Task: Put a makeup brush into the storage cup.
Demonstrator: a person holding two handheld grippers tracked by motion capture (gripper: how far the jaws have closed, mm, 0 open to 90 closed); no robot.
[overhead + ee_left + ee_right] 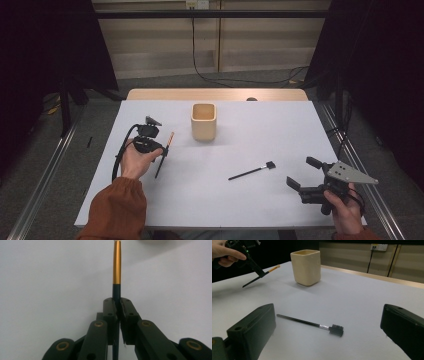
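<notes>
— Where the high view looks down on the white table (210,195), what does the left gripper (161,150) have?

— Its jaws are clenched on a thin black brush with a gold ferrule (165,155). The brush hangs clear of the table surface, its gold end pointing toward one o'clock, at the cream cup (203,121). That cup stands upright near the table's middle, at about two o'clock from the left gripper and apart from it.

— And the right gripper (305,175)?

— It is held near the table's right front corner, released, its jaws spread wide and aimed toward ten o'clock. A second brush, black with a small square head (252,171), lies flat on the table at about nine o'clock from it, near but untouched.

— Does the left gripper view agree?

— Yes. The two black jaws meet around the dark handle, and the gold-ferruled brush (116,267) runs straight up toward twelve o'clock over the white table (50,277).

— What does the right gripper view show?

— The jaws stand far apart at either lower corner. Between them lies the square-headed brush (309,323), head toward four o'clock. Beyond it, at twelve o'clock, stands the cup (306,267); at ten o'clock the left gripper (260,272) grips its brush (260,275) in the air.
</notes>
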